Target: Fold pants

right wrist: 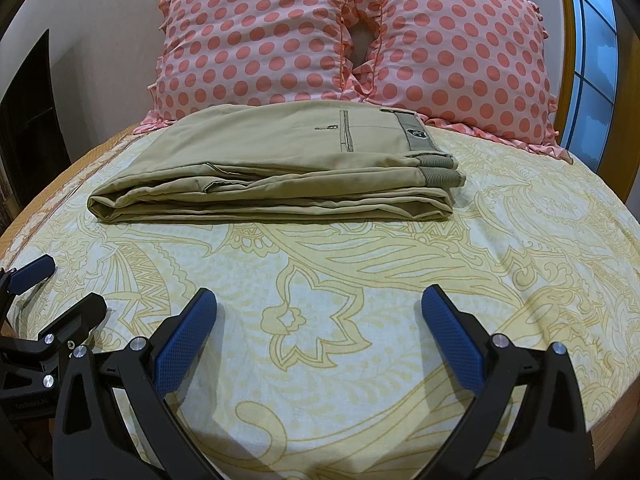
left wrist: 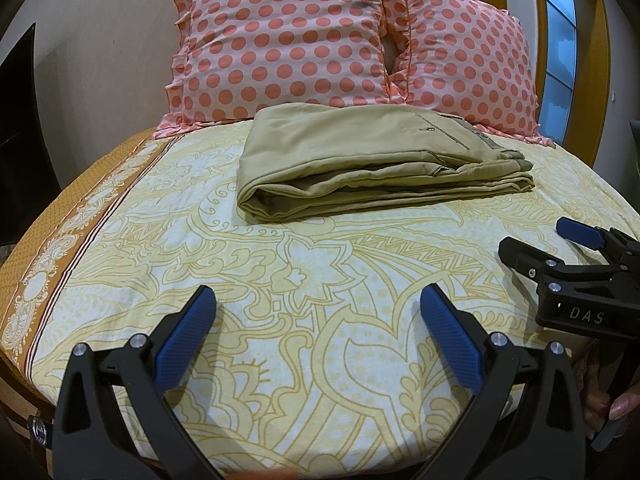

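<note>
Khaki cotton pants (right wrist: 276, 164), folded into a flat rectangular stack of several layers, lying on the bed's yellow-and-white floral sheet (right wrist: 360, 280), just in front of the pillows. Ribbed waistband with a small dark badge at the stack's right end, a stitched pocket slit on the top layer, rounded fold at the left end. Directly behind the pants, touching or nearly touching their far edge: two pink pillows with coral polka dots and ruffled edges (right wrist: 256, 40), side by side. Behind the pillows, a plain pale wall; to the right, a yellow-framed window (right wrist: 592, 60). Left of the pants, an orange patterned border strip of the sheet (left wrist: 72, 232). Nearer than the pants and well apart from them: left hand-held gripper (left wrist: 316, 304), blue-padded fingers spread wide, nothing between them; right hand-held gripper (right wrist: 318, 304), likewise spread wide and holding nothing, hovering over bare sheet
</note>
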### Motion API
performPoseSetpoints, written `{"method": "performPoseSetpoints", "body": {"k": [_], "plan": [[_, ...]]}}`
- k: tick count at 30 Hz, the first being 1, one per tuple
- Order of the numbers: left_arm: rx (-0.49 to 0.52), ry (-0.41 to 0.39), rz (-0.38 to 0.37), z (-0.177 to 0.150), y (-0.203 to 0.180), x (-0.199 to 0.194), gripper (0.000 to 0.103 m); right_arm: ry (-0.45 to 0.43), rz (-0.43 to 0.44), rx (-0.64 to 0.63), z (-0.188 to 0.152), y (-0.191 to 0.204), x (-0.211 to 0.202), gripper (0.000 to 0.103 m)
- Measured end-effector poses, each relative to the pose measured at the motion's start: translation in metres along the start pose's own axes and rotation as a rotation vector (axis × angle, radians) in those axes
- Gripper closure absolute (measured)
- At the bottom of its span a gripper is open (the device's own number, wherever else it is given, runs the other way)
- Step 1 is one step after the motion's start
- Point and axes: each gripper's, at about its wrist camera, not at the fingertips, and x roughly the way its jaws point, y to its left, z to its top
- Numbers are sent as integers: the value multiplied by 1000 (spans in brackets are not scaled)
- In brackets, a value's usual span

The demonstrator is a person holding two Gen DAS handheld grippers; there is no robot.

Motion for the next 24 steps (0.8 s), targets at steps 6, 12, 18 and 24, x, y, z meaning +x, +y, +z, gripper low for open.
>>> {"method": "performPoseSetpoints", "body": {"k": [6, 12, 18, 24], "plan": [[-4, -2, 3, 1, 2, 1, 2, 0, 1, 0, 0, 0, 0, 1], [-6, -1, 4, 1, 2, 1, 2, 1, 2, -1, 0, -1, 0, 1], [-4, -5, 3, 1, 3, 1, 2, 1, 2, -1, 0, 0, 0, 1], [-4, -7, 3, 2, 3, 1, 2, 1, 1, -1, 0, -1, 0, 1]]}}
